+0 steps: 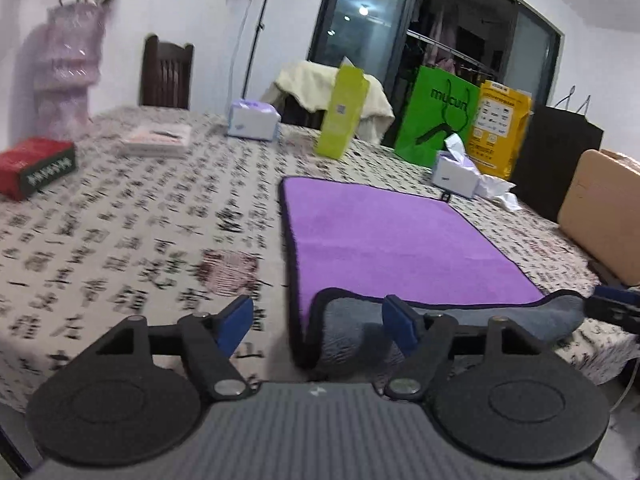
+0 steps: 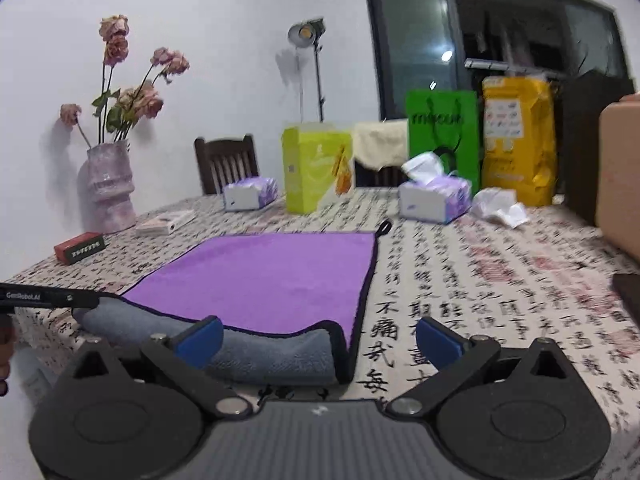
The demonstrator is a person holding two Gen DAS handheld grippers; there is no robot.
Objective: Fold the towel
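While both claws are held low at the near table edge, a purple towel [image 1: 400, 240] is seen lying flat on a tablecloth [image 1: 140, 240] printed w/ black calligraphy. In the left wrist view the towel fills the centre-right of the frame; its near edge is curled over, so the grey underside shows at lower centre. The left gripper [image 1: 316, 320] is seen at the bottom of the frame, blue pads wide apart, nothing between them; its right pad overlaps the grey fold in the picture, contact cannot be told. At the far right edge of that frame, the tip of the other tool is seen at the towel's near corner.

In the right wrist view the towel sits centre-left, a small black loop at its far right corner. The right gripper [image 2: 320, 338] is seen at the bottom, pads spread apart, w/ the towel's near right corner lying between them; nothing is clamped.

Toward the top of the frames, along the table's far side: vase [image 2: 108, 188] w/ dried roses at left, red box [image 2: 80, 248], two tissue boxes [image 2: 434, 198], lime box [image 2: 316, 168], green bag [image 2: 442, 128], yellow bag [image 2: 518, 140]. Both views are partly blurred.
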